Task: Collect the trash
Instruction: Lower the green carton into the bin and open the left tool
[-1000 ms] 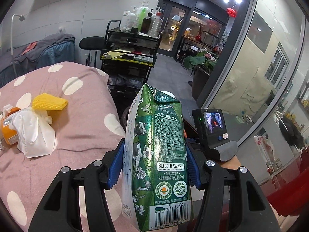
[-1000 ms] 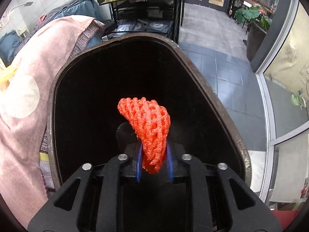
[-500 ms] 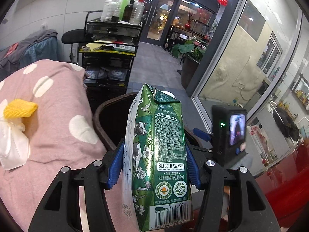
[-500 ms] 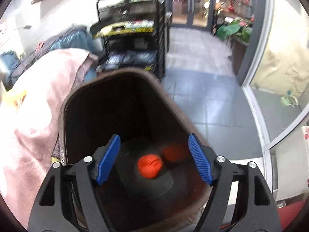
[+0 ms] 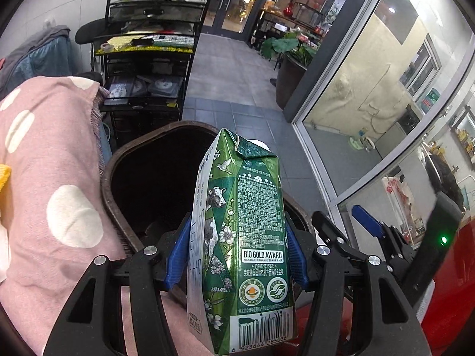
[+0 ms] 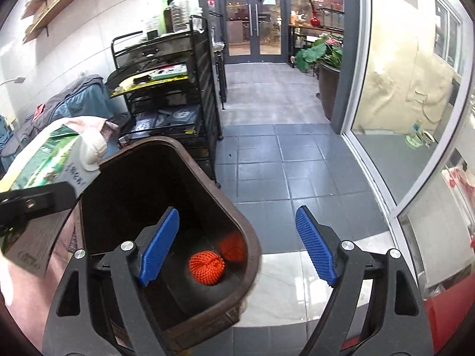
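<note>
My left gripper (image 5: pixel 234 255) is shut on a green milk carton (image 5: pixel 246 252), held upright over the near rim of the dark brown bin (image 5: pixel 118 160). The carton also shows in the right wrist view (image 6: pixel 50 160) at the bin's left edge. My right gripper (image 6: pixel 237 246) is open and empty, above the bin's right rim (image 6: pixel 252 255). An orange foam net (image 6: pixel 206 267) lies on the bin's bottom. My right gripper also shows in the left wrist view (image 5: pixel 350 225) at the right.
A pink dotted blanket (image 5: pixel 44 160) lies left of the bin, with a yellow foam piece (image 5: pixel 3 175) at the frame edge. A black metal cart (image 5: pixel 148 68) stands behind the bin. Grey tiled floor (image 6: pixel 282 154) and glass wall (image 6: pixel 415 95) are to the right.
My right gripper opened, dropped the orange foam net into the bin and drew back to the right. My left gripper carried the carton right, over the bin's rim.
</note>
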{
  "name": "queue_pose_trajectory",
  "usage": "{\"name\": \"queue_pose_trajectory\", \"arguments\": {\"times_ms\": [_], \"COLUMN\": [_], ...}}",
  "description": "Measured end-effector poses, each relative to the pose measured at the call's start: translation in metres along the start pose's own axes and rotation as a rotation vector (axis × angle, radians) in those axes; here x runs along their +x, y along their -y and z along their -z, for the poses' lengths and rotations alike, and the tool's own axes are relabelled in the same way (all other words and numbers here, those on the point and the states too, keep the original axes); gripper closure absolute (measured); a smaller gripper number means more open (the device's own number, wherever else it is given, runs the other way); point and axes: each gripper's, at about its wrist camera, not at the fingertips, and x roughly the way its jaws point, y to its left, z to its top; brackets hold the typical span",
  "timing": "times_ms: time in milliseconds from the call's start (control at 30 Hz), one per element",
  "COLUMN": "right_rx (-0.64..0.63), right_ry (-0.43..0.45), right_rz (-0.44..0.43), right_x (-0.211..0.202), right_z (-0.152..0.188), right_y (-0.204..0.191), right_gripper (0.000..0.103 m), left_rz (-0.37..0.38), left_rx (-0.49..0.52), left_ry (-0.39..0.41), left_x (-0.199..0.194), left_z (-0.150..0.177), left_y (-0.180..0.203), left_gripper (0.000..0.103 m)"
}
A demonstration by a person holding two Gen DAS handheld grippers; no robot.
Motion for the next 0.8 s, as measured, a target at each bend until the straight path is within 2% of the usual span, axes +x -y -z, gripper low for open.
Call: {"name": "queue_pose_trajectory", "arguments": {"times_ms": [233,400,500,633,800], "right_rx": [0.047,0.084,0.1,0.1,0.096], "right_ry": [0.021,0.081,0.09,0.079,0.051], "right_rz": [0.028,0.07,0.074,0.078,0.059], "right_x": [-0.004,-0.017,-0.019,-0.018,-0.011], "right_z": [0.004,0.004,0.004,0.005,0.007], "right_y": [0.013,0.022,0.028,0.032,0.03], "right_gripper": [0.023,0.023,0.023,0.023,0.023], "left_rz": [-0.003,0.021,-0.009,-0.009,-0.074], "left_rx": [-0.048,-0.144,-0.138,-0.145,-0.123], "left_ry": [-0.09,-0.16,-0.165,-0.175,-0.165], "left_x": [0.038,0.066,0.074,0.079,0.085], "left_z": [-0.009,-0.008,-0.004,0.0,0.0], "left_y": [-0.002,-0.014,-0.017,-0.017,-0.016], "left_gripper": [0.047,0.047,0.047,0.047,0.046]}}
